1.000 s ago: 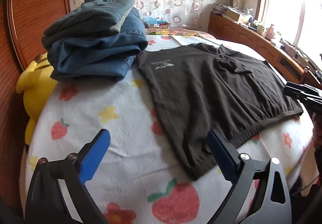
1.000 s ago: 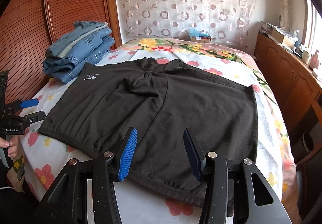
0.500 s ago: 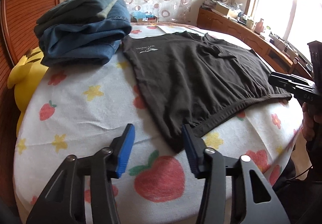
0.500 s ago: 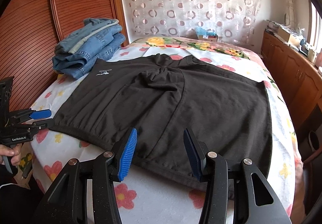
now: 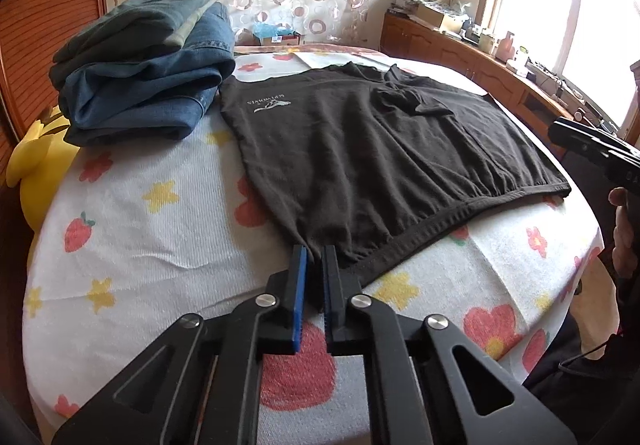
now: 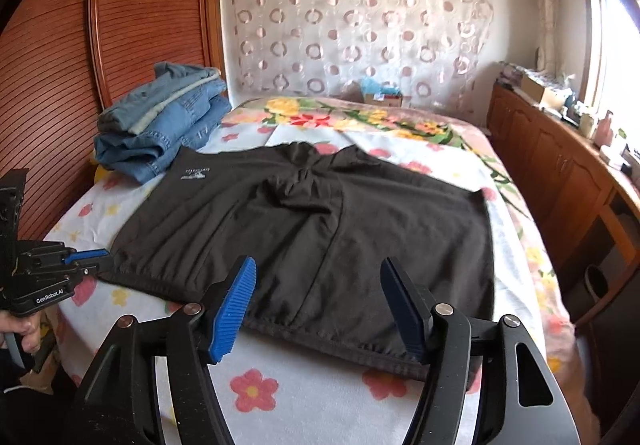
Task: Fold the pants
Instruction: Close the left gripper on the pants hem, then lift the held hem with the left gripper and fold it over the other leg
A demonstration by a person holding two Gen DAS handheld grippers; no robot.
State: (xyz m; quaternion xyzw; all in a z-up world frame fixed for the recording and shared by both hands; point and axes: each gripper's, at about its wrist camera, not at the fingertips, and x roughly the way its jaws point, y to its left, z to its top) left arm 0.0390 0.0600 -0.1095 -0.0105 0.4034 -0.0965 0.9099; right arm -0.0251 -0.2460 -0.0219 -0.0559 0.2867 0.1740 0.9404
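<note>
Dark brown shorts (image 5: 360, 149) lie flat on the bed, waistband toward me, also in the right wrist view (image 6: 320, 221). My left gripper (image 5: 315, 257) is shut on the shorts' near left waistband corner. It also shows at the left edge of the right wrist view (image 6: 96, 261). My right gripper (image 6: 318, 277) is open, hovering just above the waistband toward the shorts' right side. It shows at the right edge of the left wrist view (image 5: 592, 145).
A stack of folded jeans (image 5: 144, 61) sits left of the shorts by the wooden headboard (image 6: 80, 65). A yellow plush toy (image 5: 36, 157) lies at the bed's left edge. Wooden cabinets (image 6: 560, 173) run along the right under the window.
My left gripper moved in and closed on the shorts' waistband corner. My right gripper opened wider and stayed over the waistband.
</note>
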